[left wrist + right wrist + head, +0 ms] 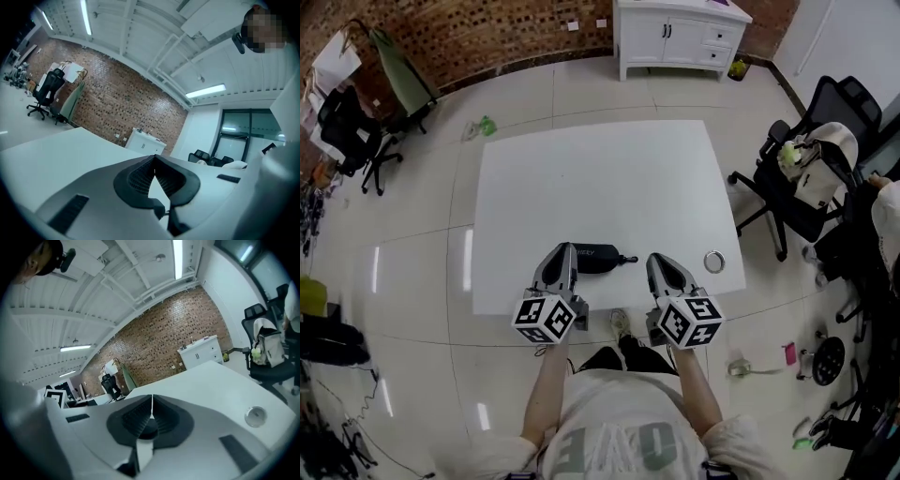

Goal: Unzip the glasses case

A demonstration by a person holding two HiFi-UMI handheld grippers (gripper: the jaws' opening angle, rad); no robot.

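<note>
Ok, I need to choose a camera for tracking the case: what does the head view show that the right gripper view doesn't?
Only the head view: the black glasses case lying on the white table, and the left gripper. Only the right gripper view: ceiling lights, and the right gripper's jaws shut, nothing between them. Both: that table, the small round metal object near its edge, the white cabinet and the brick wall.

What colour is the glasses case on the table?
The glasses case is black, standing out against the white table; the head view shows it best.
</note>
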